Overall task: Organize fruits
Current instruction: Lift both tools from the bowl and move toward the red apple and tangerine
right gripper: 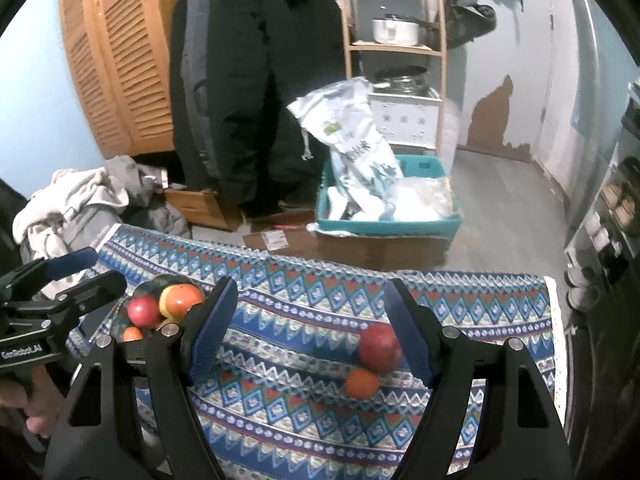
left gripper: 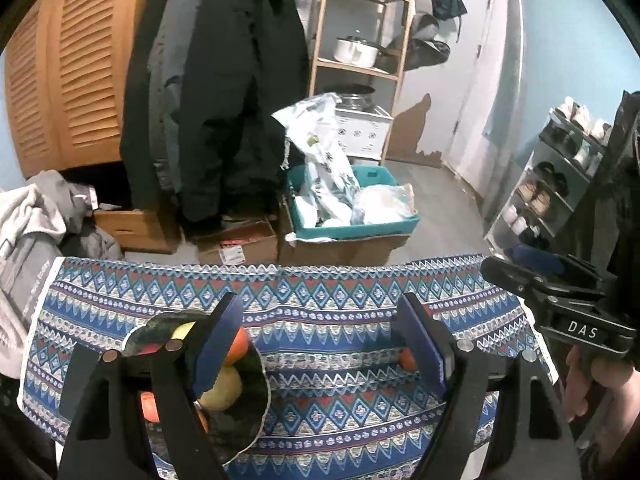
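Note:
A dark bowl [left gripper: 244, 420] holds several fruits at the table's left: an orange one [left gripper: 239, 346], a yellow-green one [left gripper: 222, 390], and in the right wrist view a red apple [right gripper: 142, 310] and an orange-yellow fruit [right gripper: 180, 300]. A red apple [right gripper: 378, 346] and a small orange [right gripper: 361, 384] lie on the patterned cloth [right gripper: 300, 360], just inside my right gripper's right finger. The small orange [left gripper: 408, 359] peeks past my left gripper's right finger. My left gripper [left gripper: 320, 344] is open and empty, its left finger over the bowl. My right gripper [right gripper: 308, 328] is open and empty.
The table's far edge drops to a floor with cardboard boxes [left gripper: 240, 246] and a teal bin of bags [left gripper: 352, 208]. A black coat [left gripper: 216, 92] hangs behind. A wooden shelf with pots [left gripper: 360, 52] stands at back. A shoe rack [left gripper: 552, 184] is at right.

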`<state>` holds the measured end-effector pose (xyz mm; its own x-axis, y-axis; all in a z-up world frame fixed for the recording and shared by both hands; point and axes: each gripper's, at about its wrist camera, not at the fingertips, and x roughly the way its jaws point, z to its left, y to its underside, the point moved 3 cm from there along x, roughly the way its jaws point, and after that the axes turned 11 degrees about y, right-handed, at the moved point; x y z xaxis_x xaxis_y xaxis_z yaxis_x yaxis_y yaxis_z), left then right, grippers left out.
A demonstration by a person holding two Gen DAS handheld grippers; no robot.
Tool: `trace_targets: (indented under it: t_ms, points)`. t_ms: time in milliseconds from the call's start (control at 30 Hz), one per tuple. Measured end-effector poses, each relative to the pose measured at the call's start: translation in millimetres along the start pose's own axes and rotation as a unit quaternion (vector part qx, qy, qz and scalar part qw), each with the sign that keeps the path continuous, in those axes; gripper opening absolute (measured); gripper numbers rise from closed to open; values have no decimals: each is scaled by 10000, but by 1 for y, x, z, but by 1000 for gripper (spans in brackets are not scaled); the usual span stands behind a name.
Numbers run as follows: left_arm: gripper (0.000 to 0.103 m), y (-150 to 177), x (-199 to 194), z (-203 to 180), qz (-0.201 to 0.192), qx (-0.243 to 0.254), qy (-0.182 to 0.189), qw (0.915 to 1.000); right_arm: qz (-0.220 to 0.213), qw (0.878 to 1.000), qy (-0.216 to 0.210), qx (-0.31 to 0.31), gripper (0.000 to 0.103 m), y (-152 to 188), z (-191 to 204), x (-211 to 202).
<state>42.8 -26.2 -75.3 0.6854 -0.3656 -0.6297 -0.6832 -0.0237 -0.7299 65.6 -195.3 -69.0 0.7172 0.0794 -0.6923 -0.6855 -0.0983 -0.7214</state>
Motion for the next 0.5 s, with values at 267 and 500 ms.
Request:
trace_targets:
  t_ms: [267,500]
  points:
    - [81,5,31,-20,258,126,109,9995,218,9996,164,108,77,16,-25,11]
    - [81,15,62,-32,590,223,141,9979,465,9982,296,256,77,30,-46,26]
